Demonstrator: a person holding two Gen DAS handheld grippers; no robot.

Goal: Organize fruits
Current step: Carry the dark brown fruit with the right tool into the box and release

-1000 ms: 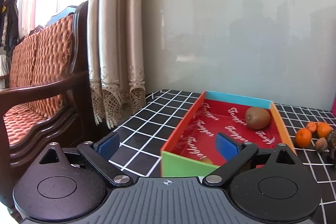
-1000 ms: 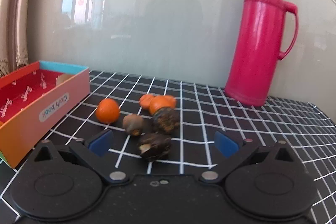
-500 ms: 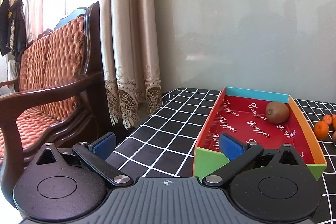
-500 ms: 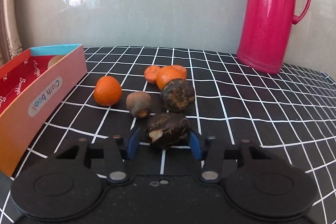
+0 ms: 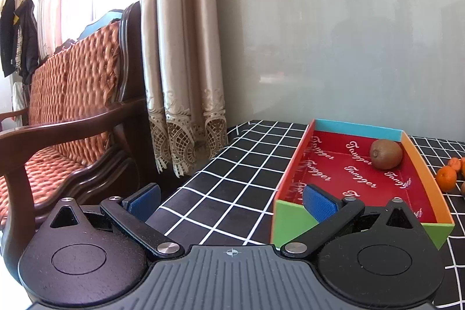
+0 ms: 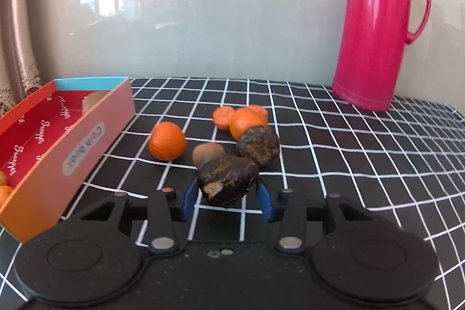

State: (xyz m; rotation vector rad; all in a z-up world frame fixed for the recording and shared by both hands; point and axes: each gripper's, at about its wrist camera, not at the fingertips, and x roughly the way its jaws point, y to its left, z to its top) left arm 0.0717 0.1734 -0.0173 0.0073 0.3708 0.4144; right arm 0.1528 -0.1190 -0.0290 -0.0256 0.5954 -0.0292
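My right gripper [image 6: 228, 198] is shut on a dark brown, rough-skinned fruit [image 6: 228, 177], its blue pads pressing on both sides. Just beyond lie a second dark fruit [image 6: 258, 145], a small brown kiwi [image 6: 207, 154] and three tangerines [image 6: 167, 141], all on the checked tablecloth. The colourful cardboard box [image 6: 72, 147] stands to the left with a red lining. My left gripper [image 5: 232, 202] is open and holds nothing, hovering at the near end of that box [image 5: 290, 222]. A kiwi [image 5: 386, 154] rests in the box's far right corner.
A tall pink thermos [image 6: 380, 19] stands at the back right against the grey wall. Left of the table are lace curtains [image 5: 183, 48] and a wooden chair with an orange cushion [image 5: 72, 106]. A tangerine [image 5: 446, 178] lies just right of the box.
The right gripper's jaws came together on the dark fruit, which now sits a little higher in view. In the left wrist view the box has slid to the right.
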